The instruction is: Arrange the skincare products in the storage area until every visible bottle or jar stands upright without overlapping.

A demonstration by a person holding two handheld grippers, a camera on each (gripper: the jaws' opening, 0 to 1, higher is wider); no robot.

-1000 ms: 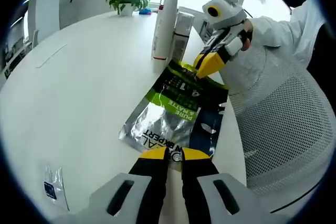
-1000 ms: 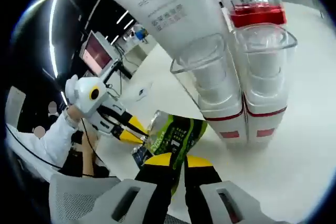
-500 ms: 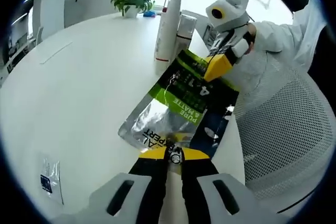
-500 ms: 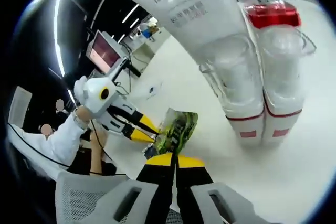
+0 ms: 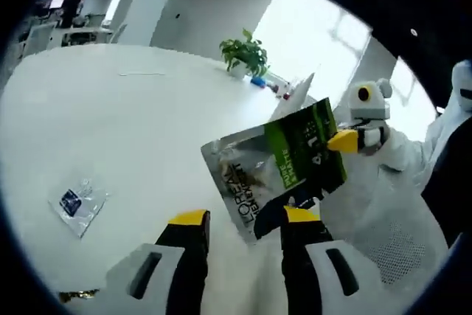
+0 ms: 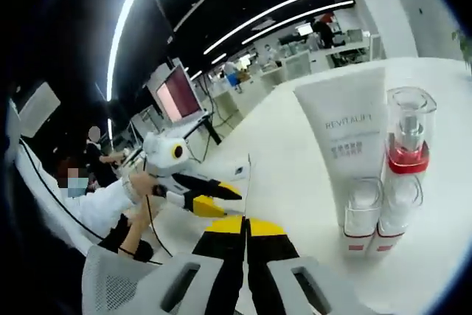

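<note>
Now the green-and-silver sachet [image 5: 276,164] hangs in the air above the white table [image 5: 110,123], pinched at its far corner by the right tool [image 5: 341,140]. To do this step well, carry it level to the white tube [image 6: 345,156] and the 2 red-banded bottles [image 6: 383,212] standing upright — set it beside them, not on top. The right tool [image 6: 247,225] is closed on the sachet's edge. The left tool [image 5: 237,217] is wide open, holding nothing — the sachet's lower corner sits between its jaws.
</note>
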